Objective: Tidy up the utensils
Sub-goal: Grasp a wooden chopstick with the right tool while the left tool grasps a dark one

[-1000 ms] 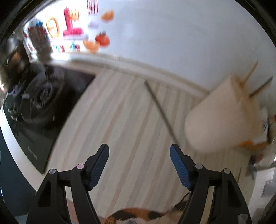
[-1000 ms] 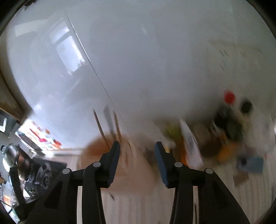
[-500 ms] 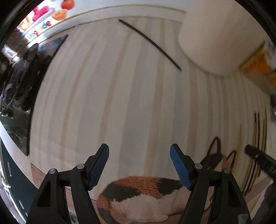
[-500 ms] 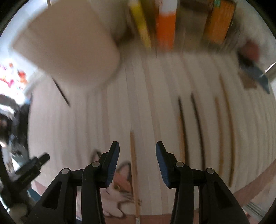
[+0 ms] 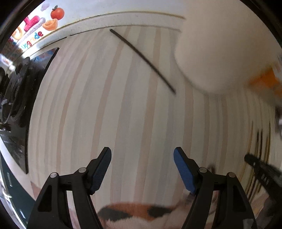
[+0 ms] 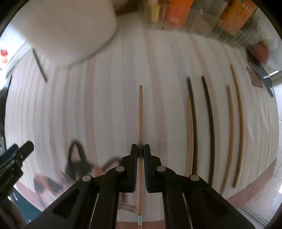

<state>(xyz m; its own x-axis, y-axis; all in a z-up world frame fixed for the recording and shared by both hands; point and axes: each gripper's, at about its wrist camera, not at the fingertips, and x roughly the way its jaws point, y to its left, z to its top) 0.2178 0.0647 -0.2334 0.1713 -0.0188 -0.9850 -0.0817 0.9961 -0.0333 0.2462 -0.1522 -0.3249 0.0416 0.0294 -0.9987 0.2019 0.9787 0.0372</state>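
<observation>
My right gripper (image 6: 140, 152) is shut on a light wooden chopstick (image 6: 140, 112) that lies lengthwise on the striped mat (image 6: 105, 105). Right of it lie several more chopsticks: two dark ones (image 6: 208, 119) and tan ones (image 6: 238, 123). A single dark chopstick (image 5: 142, 59) lies at the far side of the mat, next to the cream utensil holder (image 5: 220, 49); it also shows in the right wrist view (image 6: 39, 65). My left gripper (image 5: 142, 167) is open and empty above the mat. The holder (image 6: 67, 28) stands at the top left in the right wrist view.
A stove top (image 5: 15, 91) lies to the left of the mat. Orange boxes and jars (image 6: 208, 15) stand along the back. A metal knife or spatula (image 6: 259, 70) lies at the far right. The mat has a cat picture (image 6: 77, 162) at its near edge.
My right gripper has closed on the light wooden chopstick. My left gripper has moved slightly forward over the mat, still open.
</observation>
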